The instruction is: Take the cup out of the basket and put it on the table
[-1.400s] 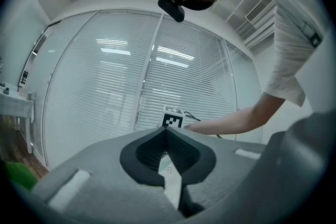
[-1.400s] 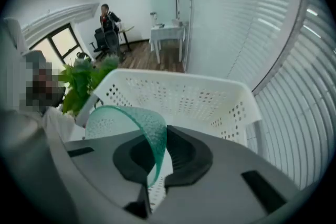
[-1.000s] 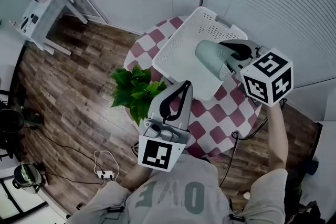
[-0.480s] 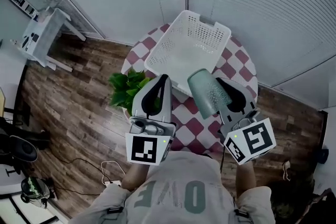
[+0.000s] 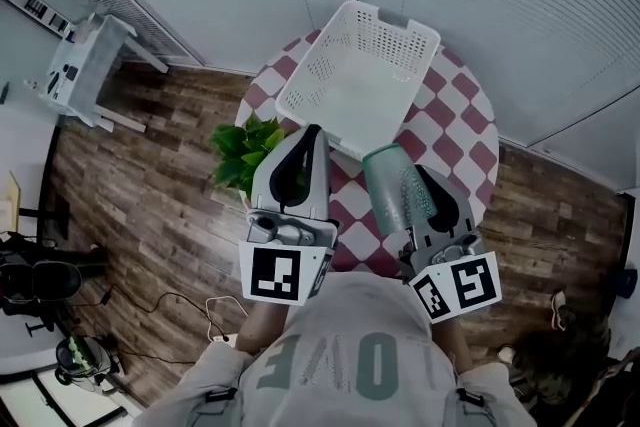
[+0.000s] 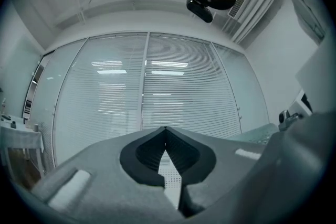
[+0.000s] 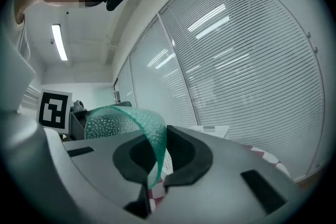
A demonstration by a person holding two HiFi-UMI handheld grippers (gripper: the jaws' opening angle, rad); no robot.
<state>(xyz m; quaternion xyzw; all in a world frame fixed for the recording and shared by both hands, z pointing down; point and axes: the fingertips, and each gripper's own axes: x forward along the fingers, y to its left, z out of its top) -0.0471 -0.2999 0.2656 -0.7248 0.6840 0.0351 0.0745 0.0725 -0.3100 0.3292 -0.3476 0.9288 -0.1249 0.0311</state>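
A translucent green cup (image 5: 392,191) with a dimpled wall hangs tilted over the near part of the round checkered table (image 5: 455,130), outside the white perforated basket (image 5: 330,40). My right gripper (image 5: 420,179) is shut on the cup's rim. In the right gripper view the thin wall of the cup (image 7: 119,121) is pinched between the two dark pads of that gripper (image 7: 154,164). My left gripper (image 5: 311,133) is shut with nothing in it, held over the table's near left edge beside the basket. Its tips (image 6: 165,139) meet, and a strip of the basket (image 6: 170,184) shows below them.
A green leafy plant (image 5: 243,150) stands at the table's left edge, close to my left gripper. The basket fills the far half of the table. Window blinds (image 5: 500,5) run behind it. A small white desk (image 5: 85,65) and cables (image 5: 225,310) are on the wooden floor at left.
My right gripper has carried the cup from over the basket back toward the person, to the near side of the table. The left gripper has stayed shut beside the basket.
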